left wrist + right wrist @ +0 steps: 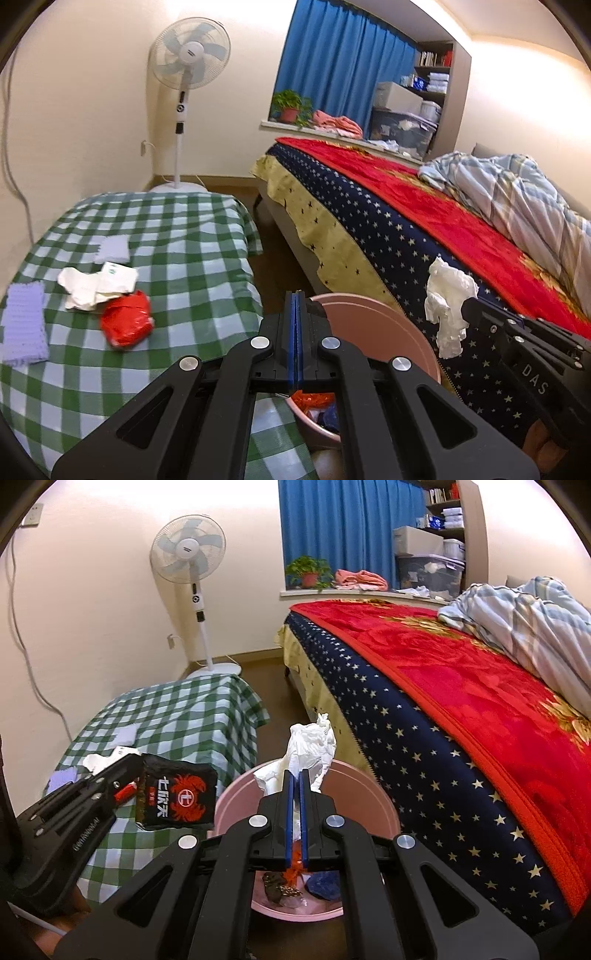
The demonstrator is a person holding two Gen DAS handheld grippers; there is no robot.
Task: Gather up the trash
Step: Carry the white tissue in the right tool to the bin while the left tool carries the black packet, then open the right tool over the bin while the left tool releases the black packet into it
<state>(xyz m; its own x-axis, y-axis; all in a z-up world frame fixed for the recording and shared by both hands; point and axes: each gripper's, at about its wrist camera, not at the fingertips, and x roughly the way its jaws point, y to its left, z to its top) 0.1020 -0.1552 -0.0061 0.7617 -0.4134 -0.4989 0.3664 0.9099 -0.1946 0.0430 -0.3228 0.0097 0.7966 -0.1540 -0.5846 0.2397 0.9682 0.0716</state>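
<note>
The right gripper pinches a crumpled white tissue directly above the pink bin, apparently to drop it in, while the left gripper, fingers pressed together, grips a black snack wrapper beside the bin.

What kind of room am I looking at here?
Most likely a bedroom in someone's home: a bed with a red blanket and a rumpled quilt, a standing fan in the corner, and blue curtains over the window.
</note>
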